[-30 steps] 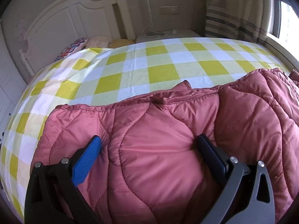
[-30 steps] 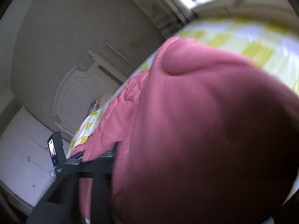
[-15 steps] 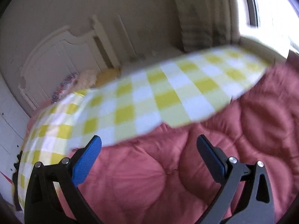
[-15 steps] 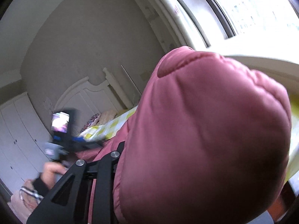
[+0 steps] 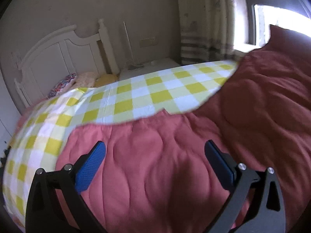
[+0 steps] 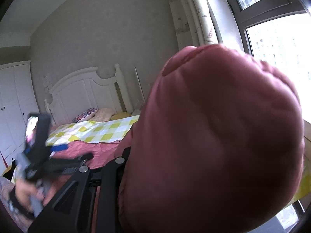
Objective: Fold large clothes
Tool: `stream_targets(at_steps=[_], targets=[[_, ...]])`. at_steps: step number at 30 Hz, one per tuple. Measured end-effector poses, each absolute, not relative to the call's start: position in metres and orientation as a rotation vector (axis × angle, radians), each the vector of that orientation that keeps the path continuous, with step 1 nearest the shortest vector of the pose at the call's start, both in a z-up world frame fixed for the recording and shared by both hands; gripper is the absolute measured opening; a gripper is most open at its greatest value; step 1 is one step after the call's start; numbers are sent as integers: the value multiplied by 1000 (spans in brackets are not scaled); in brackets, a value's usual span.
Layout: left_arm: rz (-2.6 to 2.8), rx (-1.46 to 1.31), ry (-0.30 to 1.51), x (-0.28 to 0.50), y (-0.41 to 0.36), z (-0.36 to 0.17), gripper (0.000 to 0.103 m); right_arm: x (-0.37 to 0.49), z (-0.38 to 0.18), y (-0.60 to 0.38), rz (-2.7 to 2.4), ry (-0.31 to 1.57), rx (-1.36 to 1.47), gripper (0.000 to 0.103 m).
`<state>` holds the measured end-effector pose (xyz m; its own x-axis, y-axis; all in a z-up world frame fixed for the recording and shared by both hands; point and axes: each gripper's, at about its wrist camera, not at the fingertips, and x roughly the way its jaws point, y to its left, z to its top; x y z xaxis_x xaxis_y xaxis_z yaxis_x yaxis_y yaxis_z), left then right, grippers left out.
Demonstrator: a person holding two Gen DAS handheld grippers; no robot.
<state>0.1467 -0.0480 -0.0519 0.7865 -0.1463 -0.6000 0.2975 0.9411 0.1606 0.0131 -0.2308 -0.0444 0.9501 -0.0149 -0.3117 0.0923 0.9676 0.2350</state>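
the pink puffy coat (image 5: 155, 165) lies on the checked bed (image 5: 136, 99). the left tool (image 5: 155, 155) is wide apart above it, holding nothing. at 3 o'clock the right tool (image 6: 124, 174) probably pinches a lifted part. next, carry that part across to make the fold.

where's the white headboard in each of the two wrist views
Left wrist view: the white headboard sits upper left, behind the checked sheet.
Right wrist view: the headboard is left of centre, beside the pink quilted coat bunched up close to the lens.
Shared landmark: the patterned pillow lying at the headboard's foot.
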Motion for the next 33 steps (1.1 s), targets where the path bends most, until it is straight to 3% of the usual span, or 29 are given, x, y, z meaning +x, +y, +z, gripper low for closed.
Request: stream_targets(at_steps=[3,5,9,11,17,22,27,30,33], targets=[[-326,304,667,123,-62,-86,101,17,-40,-213,-54,324,210,35],[-287,333,591,109,-72,-102,101,19,-35,-193,-56,325,121,35],[-317,344,637,115,-75,-96,100,17,-27,-151,-67,306,-93,35],[-367,351,662,115,-64,-83,92,18,-24,-137,-85,301,-159,35],[-85,30,506,123,84,-35,93,21,-23,-100,-149,326,-281,36],[-88,-203,762,178,163,-86,91,38,-30,-47,-160,323,-432,36],[-225,-367,766,179,166,-115,91,65,-83,42,-73,355,-739,41],[-219,-421,757,175,183,-116,90,75,-148,86,-76,391,-1044,53],[-136,-470,707,157,218,-109,90,74,-162,92,-95,390,-1104,54]])
